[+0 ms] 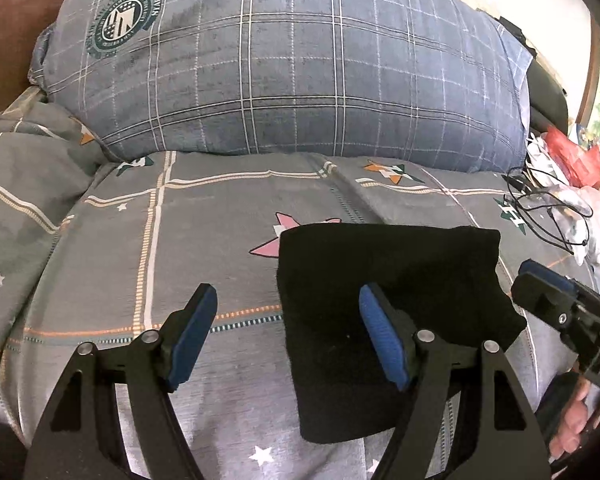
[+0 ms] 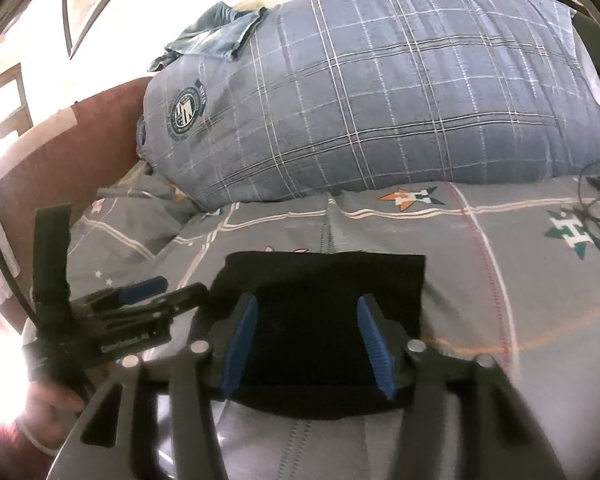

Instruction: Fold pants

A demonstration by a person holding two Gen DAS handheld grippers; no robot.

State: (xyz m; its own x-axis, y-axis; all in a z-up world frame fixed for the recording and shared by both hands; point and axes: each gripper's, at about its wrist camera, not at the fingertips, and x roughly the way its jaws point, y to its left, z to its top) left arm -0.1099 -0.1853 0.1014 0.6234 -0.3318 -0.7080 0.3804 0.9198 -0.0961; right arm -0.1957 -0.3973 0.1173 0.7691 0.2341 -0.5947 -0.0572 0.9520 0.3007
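The black pants [image 1: 388, 320] lie folded into a small rectangle on the grey patterned bed sheet [image 1: 204, 240]. They also show in the right wrist view [image 2: 320, 320]. My left gripper [image 1: 288, 304] is open, with its right finger over the pants' left edge and its left finger over bare sheet. My right gripper [image 2: 306, 312] is open above the near part of the pants, holding nothing. The right gripper also shows at the right edge of the left wrist view [image 1: 556, 300]. The left gripper also shows at the left of the right wrist view [image 2: 140, 296].
A large blue plaid pillow [image 1: 292, 64] lies across the far side of the bed. Denim clothing [image 2: 212, 36] rests on its top. A black cable [image 1: 540, 208] and plastic bags [image 1: 572, 156] lie at the right. A brown headboard [image 2: 80, 152] stands at the left.
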